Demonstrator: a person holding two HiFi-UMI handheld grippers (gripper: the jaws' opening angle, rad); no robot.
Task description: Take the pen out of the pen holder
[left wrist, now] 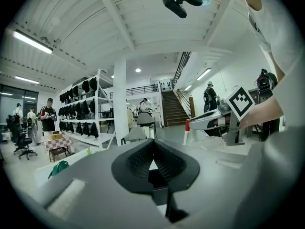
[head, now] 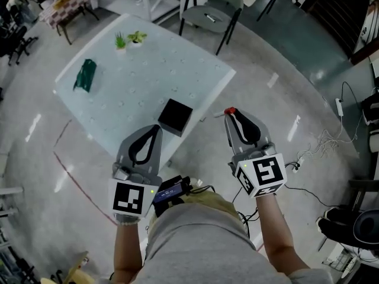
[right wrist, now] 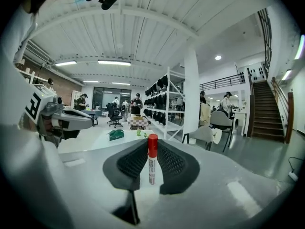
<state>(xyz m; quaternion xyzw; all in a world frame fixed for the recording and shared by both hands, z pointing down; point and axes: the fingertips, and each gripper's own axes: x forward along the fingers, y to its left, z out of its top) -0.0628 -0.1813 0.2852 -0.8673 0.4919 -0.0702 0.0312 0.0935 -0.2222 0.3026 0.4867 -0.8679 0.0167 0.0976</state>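
Where the pen sits: pinched between the pads of the right gripper, clear of the pen holder and out past the near right edge of the table.
Pen axis: upright, crosswise to the jaws; red cap on top, white barrel below.
Right gripper view: cap and barrel both visible, the cap rising above the jaw tips.
Head view: red cap only, at the jaw tips; barrel hidden beneath them.
Left gripper view: pen seen from the side, standing at the right gripper's tip.
Left gripper: jaws pressed together, nothing between them; over the table's near corner, near the pen holder.
Pen holder: black, box-shaped, by the near right edge.
Green object: at the left edge.
Two small plants: at the far corner.
Chair: beyond the far right edge.
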